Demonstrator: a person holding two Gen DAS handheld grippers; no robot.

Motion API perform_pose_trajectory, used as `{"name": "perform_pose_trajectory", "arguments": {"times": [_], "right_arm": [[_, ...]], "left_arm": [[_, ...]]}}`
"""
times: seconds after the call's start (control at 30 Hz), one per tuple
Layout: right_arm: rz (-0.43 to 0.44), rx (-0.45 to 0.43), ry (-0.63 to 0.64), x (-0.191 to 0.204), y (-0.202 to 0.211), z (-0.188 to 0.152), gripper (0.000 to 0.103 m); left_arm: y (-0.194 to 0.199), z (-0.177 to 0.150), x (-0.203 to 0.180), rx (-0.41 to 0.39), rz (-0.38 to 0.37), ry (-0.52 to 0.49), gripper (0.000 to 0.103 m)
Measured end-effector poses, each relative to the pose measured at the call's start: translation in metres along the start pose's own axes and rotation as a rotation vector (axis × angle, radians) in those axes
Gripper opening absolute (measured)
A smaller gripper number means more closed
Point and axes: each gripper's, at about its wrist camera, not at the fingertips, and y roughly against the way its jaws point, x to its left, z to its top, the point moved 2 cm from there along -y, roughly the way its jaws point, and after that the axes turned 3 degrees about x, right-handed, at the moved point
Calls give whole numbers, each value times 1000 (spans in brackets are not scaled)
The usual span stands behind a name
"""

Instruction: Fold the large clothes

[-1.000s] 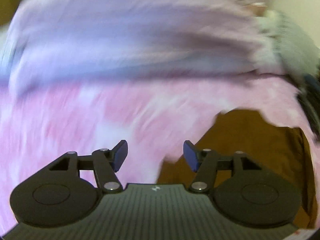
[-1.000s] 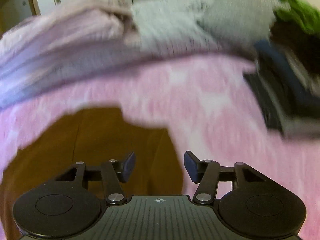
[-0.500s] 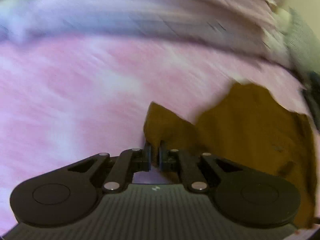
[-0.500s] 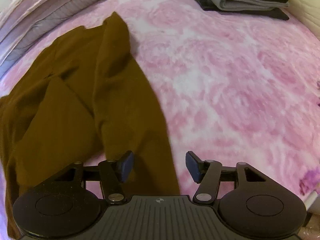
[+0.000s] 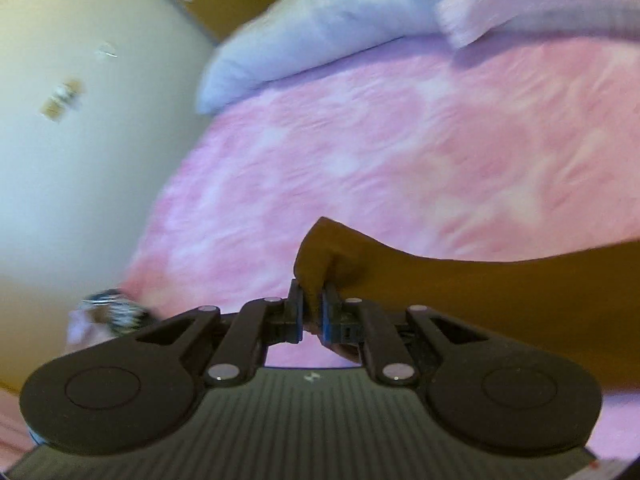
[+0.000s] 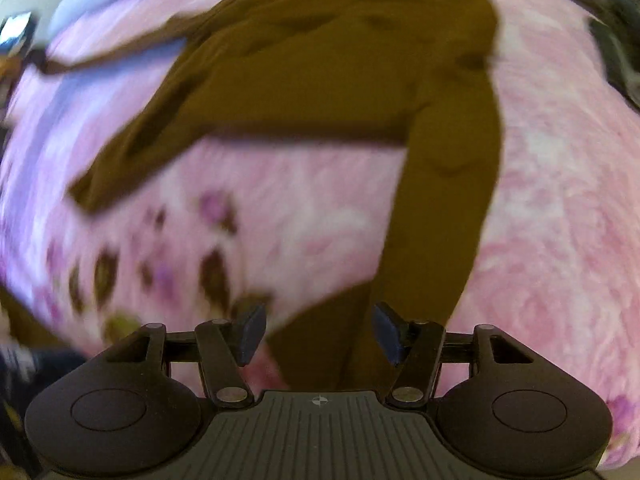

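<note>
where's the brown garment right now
The brown garment lies spread on the pink bedspread; one corner is pinched in the left gripper, and a long strip runs down between the open right gripper jaws.

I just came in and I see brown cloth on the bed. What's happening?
A person is folding a big brown garment on the pink bedspread, with a hand-held gripper in each hand. The left hand-held gripper is pinched shut on one end of the cloth and holds it stretched out. The right hand-held gripper is open above another strip of the same cloth and has not grabbed it yet.
</note>
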Motion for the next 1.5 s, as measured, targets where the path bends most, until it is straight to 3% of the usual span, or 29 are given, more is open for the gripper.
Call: {"name": "perform_pose_trajectory", "arguments": {"times": [0.1,0.13,0.2,0.23,0.27,0.3,0.33,0.47,0.57,0.63,0.7,0.77,0.8,0.87,0.97,1.1,1.23,1.4,1.43,1.47,1.5], "right_arm": [[-6,-5,125,12,-6,-18,56],[-33,-21,179,15,-12,-23,56],[-127,-48,299,25,-30,-32,55],[-161,-60,350,23,-37,-36,49],[-175,-97,394,24,-40,-40,20],[-178,-122,408,21,-38,-43,0],[-179,-132,377,13,-32,-41,0],[-41,-295,-81,-81,43,-32,0],[-74,-404,-437,-190,103,-48,0],[-190,-433,-644,-251,124,-68,0],[-297,-376,-858,-303,131,-90,3],[-402,-259,-1055,-335,128,-106,22],[-451,-219,-1092,-338,125,-109,29],[-423,-217,-1049,-327,116,-102,39],[-245,-231,-895,-282,87,-65,41],[34,-248,-632,-212,43,3,41],[154,-313,-453,-162,17,68,41],[205,-296,-333,-138,-33,144,41],[208,-287,-320,-134,-44,155,41],[200,-274,-313,-131,-54,163,40],[202,-263,-301,-125,-62,165,30]], "left_arm": [[-1,-24,36,88,59,96,12],[1,-32,48,111,100,132,12],[5,-46,68,147,107,166,14],[11,-57,71,162,96,169,14],[16,-65,70,168,70,167,15],[26,-73,67,167,36,162,15],[37,-82,61,164,-19,159,15],[106,-123,17,139,-361,121,18],[159,-146,-20,137,-607,80,27],[192,-158,-44,124,-743,50,31],[222,-171,-64,105,-854,2,36],[244,-181,-79,83,-916,-57,46],[254,-186,-85,72,-940,-88,48],[269,-196,-91,52,-980,-129,56],[270,-208,-92,39,-1001,-149,64],[262,-221,-97,63,-1023,-151,63],[244,-227,-101,111,-1061,-82,62],[231,-241,-110,190,-1100,-53,47],[230,-243,-111,187,-1108,-49,41],[232,-245,-113,172,-1119,-56,30],[233,-245,-114,160,-1128,-73,21]]}}
